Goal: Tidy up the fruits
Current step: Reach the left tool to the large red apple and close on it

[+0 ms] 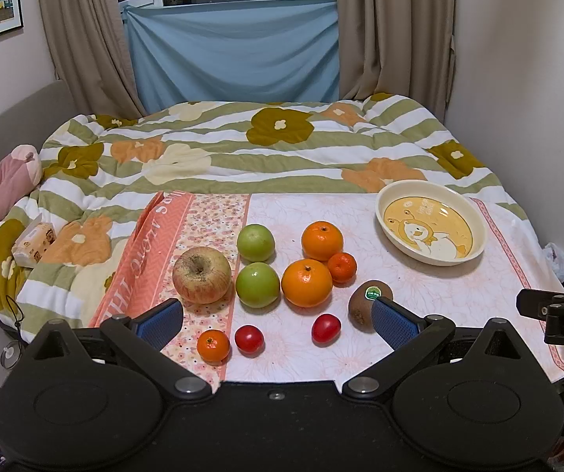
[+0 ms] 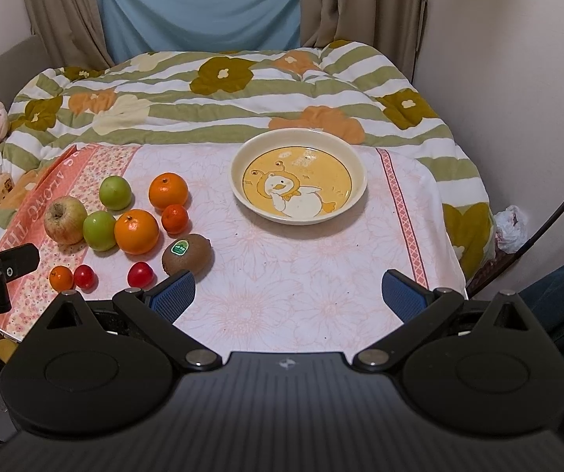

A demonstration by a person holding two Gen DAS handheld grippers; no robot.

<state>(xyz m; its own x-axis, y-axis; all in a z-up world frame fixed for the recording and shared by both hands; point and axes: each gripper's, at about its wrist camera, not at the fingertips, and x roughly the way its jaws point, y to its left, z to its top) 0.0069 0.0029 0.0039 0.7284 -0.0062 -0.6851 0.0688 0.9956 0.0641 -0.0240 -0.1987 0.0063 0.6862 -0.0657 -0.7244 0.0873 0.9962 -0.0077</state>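
Note:
Fruit lies grouped on the cloth-covered table: a reddish apple (image 1: 202, 274), two green apples (image 1: 256, 242) (image 1: 258, 284), two oranges (image 1: 322, 240) (image 1: 306, 283), two small mandarins (image 1: 342, 267) (image 1: 213, 346), two cherry tomatoes (image 1: 249, 339) (image 1: 326, 328) and a kiwi (image 1: 368, 303) with a green sticker. An empty cream plate (image 1: 395, 236) with a yellow duck picture sits at the right; it also shows in the right wrist view (image 2: 242, 190). My left gripper (image 1: 278, 318) is open and empty above the near fruit. My right gripper (image 2: 287, 295) is open and empty, right of the kiwi (image 2: 187, 253).
The table (image 2: 321, 295) has a pink floral cloth and stands against a bed with a striped flowered quilt (image 1: 242, 149). A tissue pack (image 1: 32, 244) and a pink plush (image 1: 2, 188) lie on the bed at left. A wall (image 2: 537, 118) is close on the right.

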